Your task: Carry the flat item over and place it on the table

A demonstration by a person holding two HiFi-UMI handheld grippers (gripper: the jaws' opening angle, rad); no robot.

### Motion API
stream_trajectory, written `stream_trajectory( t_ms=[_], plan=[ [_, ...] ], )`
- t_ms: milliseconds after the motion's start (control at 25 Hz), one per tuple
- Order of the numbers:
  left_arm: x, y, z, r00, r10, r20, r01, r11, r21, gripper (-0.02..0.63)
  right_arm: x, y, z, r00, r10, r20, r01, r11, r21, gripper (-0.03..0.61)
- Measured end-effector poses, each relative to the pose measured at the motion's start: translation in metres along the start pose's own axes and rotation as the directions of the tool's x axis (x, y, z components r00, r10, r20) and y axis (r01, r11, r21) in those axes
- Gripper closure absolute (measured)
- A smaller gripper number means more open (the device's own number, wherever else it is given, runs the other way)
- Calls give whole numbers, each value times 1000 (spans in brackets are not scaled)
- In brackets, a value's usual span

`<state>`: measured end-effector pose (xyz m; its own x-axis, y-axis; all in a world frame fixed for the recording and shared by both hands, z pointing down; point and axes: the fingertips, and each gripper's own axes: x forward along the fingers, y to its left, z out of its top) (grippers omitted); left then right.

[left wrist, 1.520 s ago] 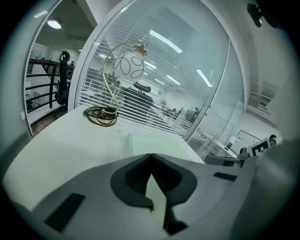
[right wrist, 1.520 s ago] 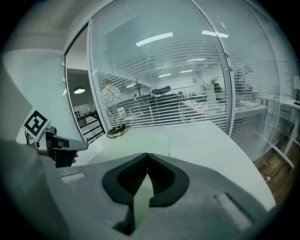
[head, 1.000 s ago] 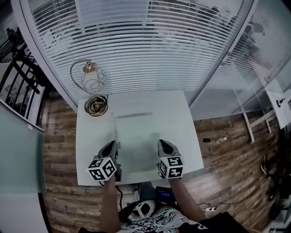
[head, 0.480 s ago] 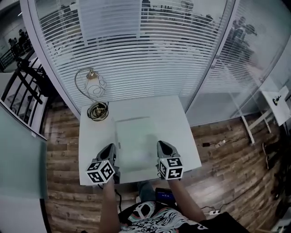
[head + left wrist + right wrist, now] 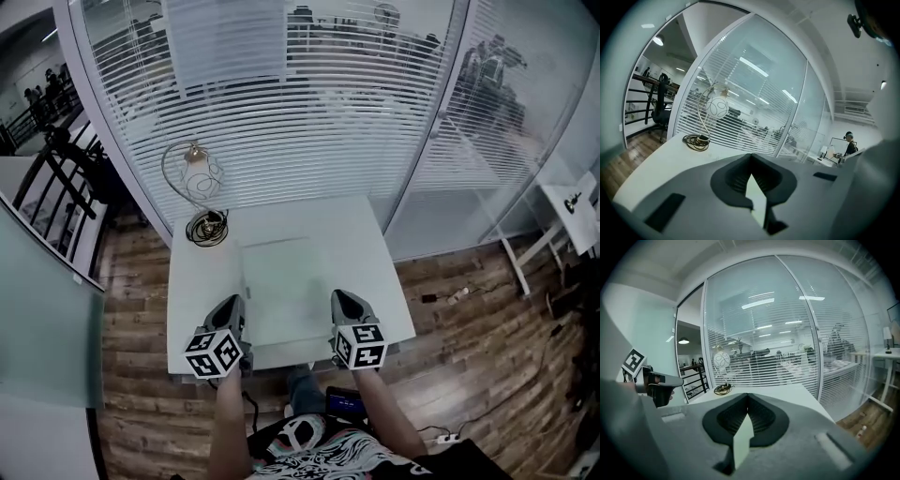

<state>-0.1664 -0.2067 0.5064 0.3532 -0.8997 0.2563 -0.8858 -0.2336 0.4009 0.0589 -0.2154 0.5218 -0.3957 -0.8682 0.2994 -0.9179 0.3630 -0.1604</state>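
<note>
Left gripper and right gripper each pinch a side edge of the thin, smooth, pale rectangular panel. It's level, mid-frame over the white table, long axis pointing up-frame toward the slatted blinds.

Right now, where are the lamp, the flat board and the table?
lamp (image 5: 202,176), head view, on its round wire shade.
flat board (image 5: 286,291), head view, on its middle.
table (image 5: 364,246), head view, on its bare right part.
</note>
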Motion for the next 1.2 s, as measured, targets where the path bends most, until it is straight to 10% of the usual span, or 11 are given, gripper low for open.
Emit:
stream_trajectory(
  t_ms=[1200],
  plan=[
    [2, 2, 0, 1000, -4, 5, 4, 1000, -21, 606, 5, 5, -2, 999, 54, -3, -54, 998, 25, 573]
  ],
)
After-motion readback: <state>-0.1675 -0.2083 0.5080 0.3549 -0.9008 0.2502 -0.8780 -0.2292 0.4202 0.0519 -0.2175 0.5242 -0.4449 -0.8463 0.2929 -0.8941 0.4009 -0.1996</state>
